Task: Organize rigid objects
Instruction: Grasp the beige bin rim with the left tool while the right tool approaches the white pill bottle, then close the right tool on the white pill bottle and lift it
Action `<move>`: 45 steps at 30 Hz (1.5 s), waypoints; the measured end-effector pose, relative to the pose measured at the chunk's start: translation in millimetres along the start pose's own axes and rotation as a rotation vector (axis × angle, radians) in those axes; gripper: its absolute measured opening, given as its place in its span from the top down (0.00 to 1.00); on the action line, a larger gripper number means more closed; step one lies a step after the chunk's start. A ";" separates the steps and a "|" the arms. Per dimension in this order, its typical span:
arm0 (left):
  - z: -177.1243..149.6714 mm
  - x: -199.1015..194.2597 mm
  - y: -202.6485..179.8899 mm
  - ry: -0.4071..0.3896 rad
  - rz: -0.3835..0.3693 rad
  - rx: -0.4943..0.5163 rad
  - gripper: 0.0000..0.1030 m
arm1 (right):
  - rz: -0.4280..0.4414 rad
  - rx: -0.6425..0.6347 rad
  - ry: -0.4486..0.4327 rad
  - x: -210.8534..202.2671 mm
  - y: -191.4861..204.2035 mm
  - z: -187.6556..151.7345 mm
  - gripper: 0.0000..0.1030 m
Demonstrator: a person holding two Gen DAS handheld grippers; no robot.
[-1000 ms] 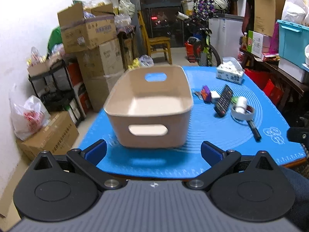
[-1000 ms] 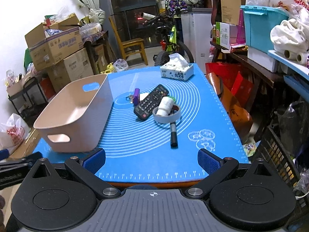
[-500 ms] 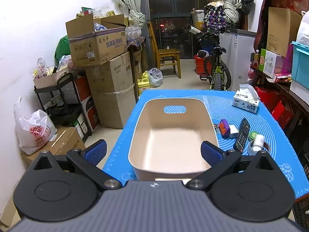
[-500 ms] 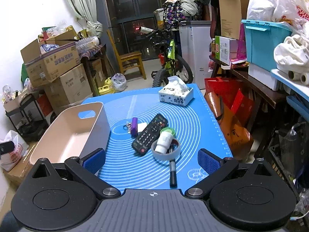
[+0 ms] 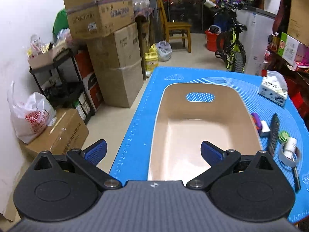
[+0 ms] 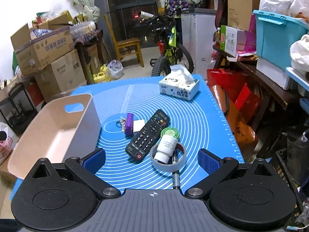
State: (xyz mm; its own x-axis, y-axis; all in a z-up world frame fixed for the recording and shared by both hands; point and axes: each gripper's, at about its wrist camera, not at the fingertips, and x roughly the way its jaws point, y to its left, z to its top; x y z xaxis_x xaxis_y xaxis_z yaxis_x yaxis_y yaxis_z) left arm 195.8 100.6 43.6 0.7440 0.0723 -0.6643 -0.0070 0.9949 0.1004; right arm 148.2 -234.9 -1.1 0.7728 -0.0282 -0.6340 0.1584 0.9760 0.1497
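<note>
Bin [image 5: 204, 135] is sitting on the left part of the blue mat [image 6: 202, 116], beige plastic with a handle cutout at the far end, long axis running from the near edge toward the far edge. Nothing's lying inside it. Its left wall is running close along the mat's left edge, with bare floor and cardboard boxes [image 5: 108, 38] past that.

The loose stuff is clustering just right of the bin. The black remote [image 6: 148, 136] is lying diagonally, red power button at the near-left end, other end pointing far-right. A purple gadget [image 6: 129, 124] with keys on it is lying just left of the remote, long axis roughly near-to-far, a small white block [image 6: 139, 125] touching it. The white pill bottle [image 6: 166, 147] is leaning tilted inside a grey tape roll [image 6: 168, 159], cap end down toward the near side, with a green round lid [image 6: 170, 132] right behind it. A black marker [image 6: 175, 174] is poking out under the roll toward the near edge.

A tissue box [image 6: 178, 89] is sitting at the far right corner, well apart from the cluster. The strip between cluster and right edge is staying open mat.

The left gripper [image 5: 153, 151] is hovering over the bin's near-left rim, jaws spread wide, gripping nothing. The right gripper [image 6: 151, 159] is hanging above the near edge, also spread wide, with the remote and tape roll showing between its fingers.
</note>
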 end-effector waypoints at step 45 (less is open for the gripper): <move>-1.0 142.0 30.1 0.418 -0.200 0.021 0.83 | -0.126 0.075 0.266 175.0 -11.9 13.0 0.41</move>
State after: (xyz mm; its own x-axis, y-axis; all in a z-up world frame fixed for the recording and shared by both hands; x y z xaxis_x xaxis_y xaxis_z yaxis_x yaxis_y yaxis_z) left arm 300.6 140.8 -48.4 0.3964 -0.0948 -0.9132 0.1262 0.9908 -0.0481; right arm 289.5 -254.2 -104.0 0.5581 -0.0807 -0.8259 0.2954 0.9494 0.1069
